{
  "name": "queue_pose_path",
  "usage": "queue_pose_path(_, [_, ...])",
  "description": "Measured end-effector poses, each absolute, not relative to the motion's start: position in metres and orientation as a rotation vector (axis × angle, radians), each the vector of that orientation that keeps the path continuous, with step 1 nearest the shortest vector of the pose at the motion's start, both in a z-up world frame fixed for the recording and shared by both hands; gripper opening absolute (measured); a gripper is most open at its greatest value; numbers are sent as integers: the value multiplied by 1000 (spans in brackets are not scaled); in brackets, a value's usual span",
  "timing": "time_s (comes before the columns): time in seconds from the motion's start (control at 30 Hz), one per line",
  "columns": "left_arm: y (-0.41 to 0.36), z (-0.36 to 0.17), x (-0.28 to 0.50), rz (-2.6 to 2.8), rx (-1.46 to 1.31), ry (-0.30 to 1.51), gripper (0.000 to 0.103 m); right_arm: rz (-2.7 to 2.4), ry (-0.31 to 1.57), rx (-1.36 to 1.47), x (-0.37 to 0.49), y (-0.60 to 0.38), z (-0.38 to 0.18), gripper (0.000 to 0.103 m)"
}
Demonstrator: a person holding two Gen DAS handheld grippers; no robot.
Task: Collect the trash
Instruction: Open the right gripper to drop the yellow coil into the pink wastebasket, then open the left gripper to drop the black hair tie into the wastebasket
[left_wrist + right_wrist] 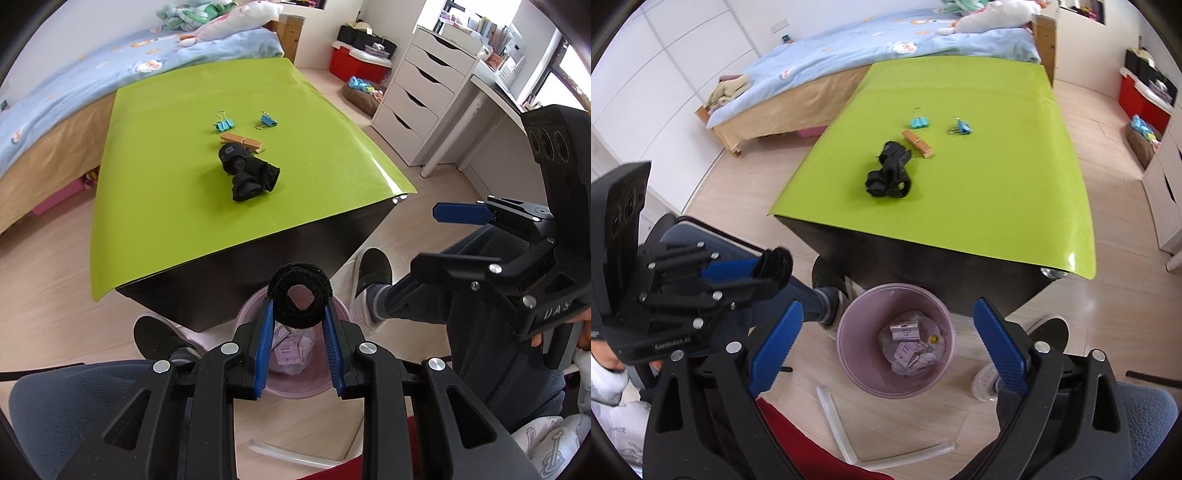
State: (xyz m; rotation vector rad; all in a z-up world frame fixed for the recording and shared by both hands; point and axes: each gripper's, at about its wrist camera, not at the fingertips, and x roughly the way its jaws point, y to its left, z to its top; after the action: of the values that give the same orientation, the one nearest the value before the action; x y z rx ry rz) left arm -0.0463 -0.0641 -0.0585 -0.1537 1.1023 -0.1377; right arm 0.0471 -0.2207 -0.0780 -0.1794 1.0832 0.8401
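Your left gripper (299, 314) has its fingers closed on a black hook-and-loop roll (300, 295), pinched at the fingertips with most of the roll standing beyond them. The pink bin (849, 314) sits on the floor below and just past those fingertips, partly hidden under the roll in the left wrist view. Your right gripper (886, 347) has its fingers spread wide with nothing between them, and the bin lies in the gap between them as seen from above.

The main risk, as I judge it, is the release point. The roll is held only by its lower edge, so it may tip or roll off one pad as you open and land on the floor beside the bin rather than in it. The bin stands close against the dark side of the table (960, 184), so a bounce off the rim could send the roll under the table. The fuzzy surface may also cling to a ribbed pad (263, 339) and hang there after you open. Keep your two grippers apart; they are near each other over the bin.

The bin holds a clear liner with crumpled paper, small printed packets and a small yellowish piece. Still on the table: a black bundle (890, 173), a wooden clothespin (916, 143) and two blue binder clips (919, 121).
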Motion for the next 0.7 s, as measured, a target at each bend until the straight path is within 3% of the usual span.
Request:
queue_pose_path(0.1, [-67,-58,-45,-151,-157,1103,29,825,1078,-163,49,-224,-76,95])
queue_pose_path(0.2, [-68,-59,-44,-157,-166,1103,54,816,1075,-150,50,-227,-74,95])
queue_pose_path(0.27, [-68,-60,-43,-152,-176,1099,77,812,1073,-147,50,-229,-74,96])
queue_pose_path(0.33, [-67,-59,-43,-140,-181,1088,88,809,1074,-143,51,-230,-74,97])
queue_pose_path(0.7, [-50,-60,-43,-68,-198,1079,95,791,1071,-124,54,-234,-79,100])
